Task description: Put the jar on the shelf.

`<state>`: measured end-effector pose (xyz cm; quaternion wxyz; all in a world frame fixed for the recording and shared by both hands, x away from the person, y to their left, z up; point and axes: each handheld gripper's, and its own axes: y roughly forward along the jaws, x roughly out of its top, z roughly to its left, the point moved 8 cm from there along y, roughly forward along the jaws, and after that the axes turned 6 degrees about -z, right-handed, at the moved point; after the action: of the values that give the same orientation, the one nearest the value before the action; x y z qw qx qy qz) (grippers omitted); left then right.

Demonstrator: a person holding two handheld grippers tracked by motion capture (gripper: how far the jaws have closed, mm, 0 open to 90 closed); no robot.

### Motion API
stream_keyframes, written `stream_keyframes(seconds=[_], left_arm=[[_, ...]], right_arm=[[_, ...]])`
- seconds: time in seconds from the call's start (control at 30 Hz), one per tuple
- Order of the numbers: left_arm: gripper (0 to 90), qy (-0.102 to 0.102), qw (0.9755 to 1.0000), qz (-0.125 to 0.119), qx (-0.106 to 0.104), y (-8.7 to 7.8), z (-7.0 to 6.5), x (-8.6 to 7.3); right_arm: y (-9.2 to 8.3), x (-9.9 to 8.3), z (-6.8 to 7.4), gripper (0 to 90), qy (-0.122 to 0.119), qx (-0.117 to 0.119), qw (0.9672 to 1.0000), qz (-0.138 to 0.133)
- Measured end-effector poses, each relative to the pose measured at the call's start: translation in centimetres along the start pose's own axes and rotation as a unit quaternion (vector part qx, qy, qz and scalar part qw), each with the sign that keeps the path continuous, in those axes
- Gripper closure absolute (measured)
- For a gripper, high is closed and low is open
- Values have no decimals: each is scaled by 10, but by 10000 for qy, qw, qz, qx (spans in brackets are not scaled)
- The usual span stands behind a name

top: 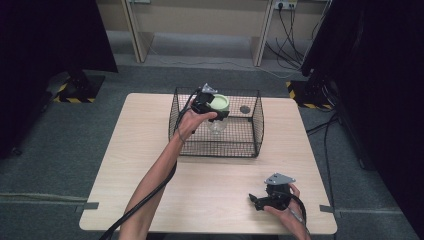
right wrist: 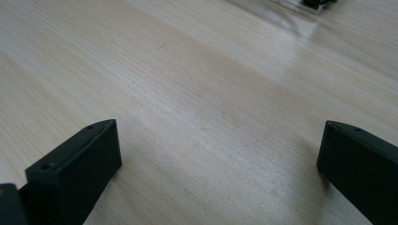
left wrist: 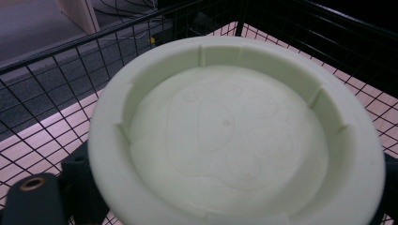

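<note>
Nearest the camera, at about 5 o'clock on the pale wooden surface (top: 215,185), the right tool (top: 256,201) rested low in the person's right hand (top: 285,206), its two black jaws spread wide with bare wood between them. Toward 12 o'clock stood a black wire-mesh basket (top: 257,125), open at the top. Over it the left tool (top: 207,104) gripped a pale green round plastic lid (top: 219,103) (left wrist: 234,136) by its rim, above a clear glass jar (top: 217,124) standing inside the basket. A small dark round object (top: 244,109) lay near the basket's far wall.
</note>
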<state>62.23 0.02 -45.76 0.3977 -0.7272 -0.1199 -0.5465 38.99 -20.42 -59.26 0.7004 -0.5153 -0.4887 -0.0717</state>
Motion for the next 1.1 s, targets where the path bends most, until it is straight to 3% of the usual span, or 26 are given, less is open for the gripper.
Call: stream_keyframes(seconds=[0.27,0.73,1.1], left_arm=[[112,2,10000,72,57,8,6,-11],[112,47,9999,91,59,22,6,-24],[110,130,9999,63,60,23,8,-32]], right_arm=[[0,0,0,2,6,0,10000,-3],[0,0,0,2,4,0,10000,-3],[0,0,0,2,7,0,10000,-2]])
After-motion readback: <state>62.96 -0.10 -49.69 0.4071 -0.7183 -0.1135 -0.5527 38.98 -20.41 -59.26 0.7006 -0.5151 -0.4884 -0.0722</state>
